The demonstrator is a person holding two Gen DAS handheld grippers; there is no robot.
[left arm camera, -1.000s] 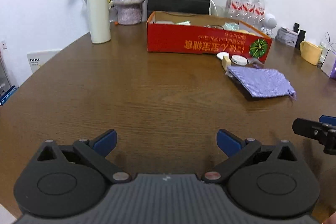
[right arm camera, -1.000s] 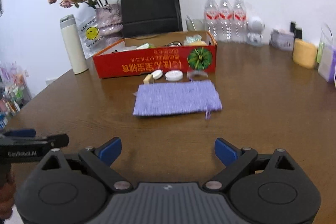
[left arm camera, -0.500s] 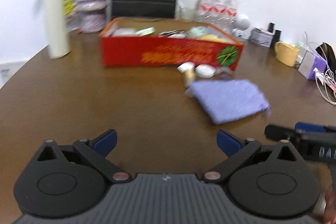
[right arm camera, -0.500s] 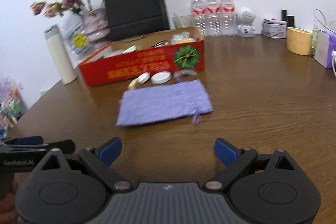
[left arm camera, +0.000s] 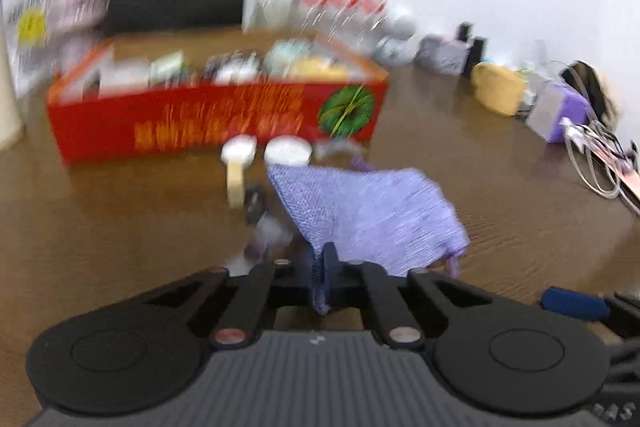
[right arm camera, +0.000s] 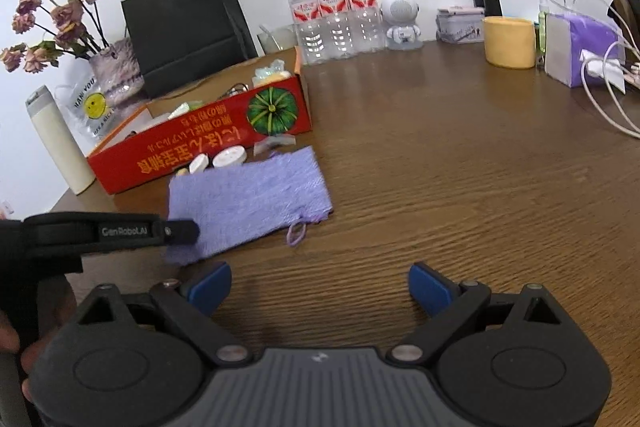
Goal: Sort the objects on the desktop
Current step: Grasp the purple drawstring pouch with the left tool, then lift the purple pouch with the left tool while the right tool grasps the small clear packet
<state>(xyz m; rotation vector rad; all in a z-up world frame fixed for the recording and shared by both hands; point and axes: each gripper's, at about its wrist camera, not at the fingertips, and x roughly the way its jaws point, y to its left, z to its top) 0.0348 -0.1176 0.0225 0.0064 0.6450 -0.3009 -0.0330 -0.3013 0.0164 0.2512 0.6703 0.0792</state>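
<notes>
The left gripper (left arm camera: 324,269) was seen clenched on the near corner of the purple cloth pouch (left arm camera: 372,211), which lay on the wooden table (right arm camera: 460,187) just before the red box (right arm camera: 208,147). The pouch was judged light, soft and limp (likely to sag and fold when lifted), so a corner or edge pinch seemed sensible. It was woven, lilac, roughly rectangular, with a small loop of cord at one edge. To its right, the right gripper (right arm camera: 320,285) was held spread wide, empty.
</notes>
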